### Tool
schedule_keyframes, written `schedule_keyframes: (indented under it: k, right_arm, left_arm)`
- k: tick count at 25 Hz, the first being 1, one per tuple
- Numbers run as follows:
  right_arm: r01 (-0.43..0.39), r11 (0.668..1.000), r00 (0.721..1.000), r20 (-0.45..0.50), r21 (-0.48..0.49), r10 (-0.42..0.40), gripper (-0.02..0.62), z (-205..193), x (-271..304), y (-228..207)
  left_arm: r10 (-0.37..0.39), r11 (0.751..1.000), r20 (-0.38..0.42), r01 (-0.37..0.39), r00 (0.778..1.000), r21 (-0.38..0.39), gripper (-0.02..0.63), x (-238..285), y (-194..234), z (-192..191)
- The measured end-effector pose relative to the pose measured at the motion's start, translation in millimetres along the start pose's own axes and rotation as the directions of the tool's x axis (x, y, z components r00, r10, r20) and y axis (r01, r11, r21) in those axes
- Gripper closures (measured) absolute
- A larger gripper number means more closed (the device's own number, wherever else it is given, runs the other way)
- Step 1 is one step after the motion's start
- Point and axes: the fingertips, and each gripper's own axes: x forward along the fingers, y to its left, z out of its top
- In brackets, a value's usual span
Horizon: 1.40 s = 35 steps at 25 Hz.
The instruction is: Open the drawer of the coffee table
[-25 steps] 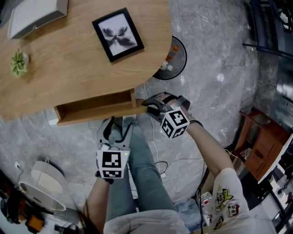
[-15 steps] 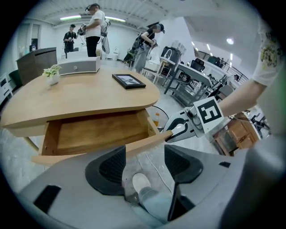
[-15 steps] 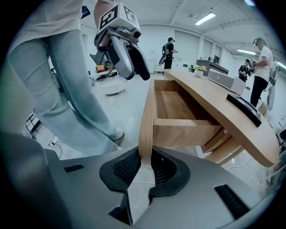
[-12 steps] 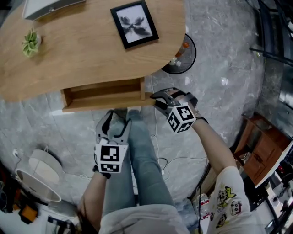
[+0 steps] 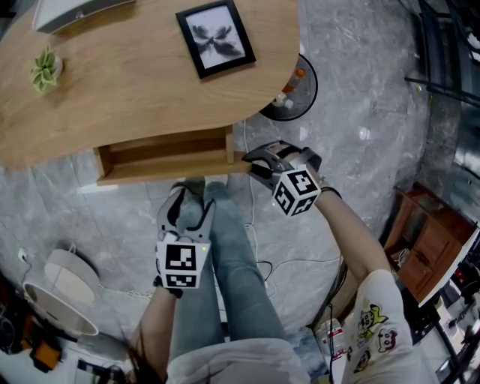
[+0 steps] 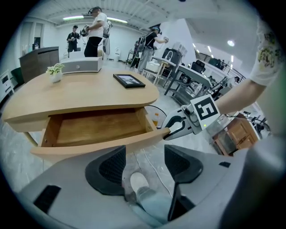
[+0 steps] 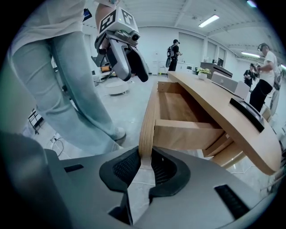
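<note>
The light wooden coffee table (image 5: 135, 97) has its drawer (image 5: 161, 154) pulled out toward me, and the inside looks empty (image 6: 98, 127). My right gripper (image 5: 253, 162) is shut on the right end of the drawer front (image 7: 147, 116). The thin board sits pinched between the two pads (image 7: 145, 163). My left gripper (image 5: 187, 199) hovers open just in front of the drawer, apart from it. Only my shoe (image 6: 139, 182) and the floor show between its fingers (image 6: 111, 167).
On the tabletop are a framed picture (image 5: 216, 37), a small potted plant (image 5: 43, 67) and a white box (image 5: 75, 11). On the marble floor are a black fan (image 5: 289, 94) beyond the table end, a white round appliance (image 5: 60, 289), cables, and a wooden cabinet (image 5: 431, 240). People stand far behind.
The head view has shifted a little. My left gripper has drifted slightly sideways in front of the drawer. The right gripper keeps the same grip on the drawer front.
</note>
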Motion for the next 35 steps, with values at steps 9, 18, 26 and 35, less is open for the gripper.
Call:
schedule_keyframes:
  k: [9,18,26,35]
  right_arm:
    - [-0.033,0.999,0.999,0.010,-0.028,0.034,0.532,4,-5,6]
    - [-0.074,0.997,0.997,-0.020,-0.023,0.073,0.531,1,-6,42]
    - [-0.103,0.995,0.994,-0.049,-0.006,0.103,0.526,-6,8,73]
    - [-0.111,0.994,0.985,-0.131,-0.002,0.110,0.520,-22,22,77]
  left_arm:
    - [-0.025,0.999,-0.011,0.025,1.000,0.030,0.345,-1,-7,-2]
    - [-0.007,1.000,-0.002,0.007,1.000,0.015,0.345,-2,3,3]
    - [-0.012,1.000,-0.008,0.012,1.000,0.014,0.345,-8,2,-8]
    - [-0.003,1.000,-0.008,0.003,1.000,0.003,0.344,-12,4,-21]
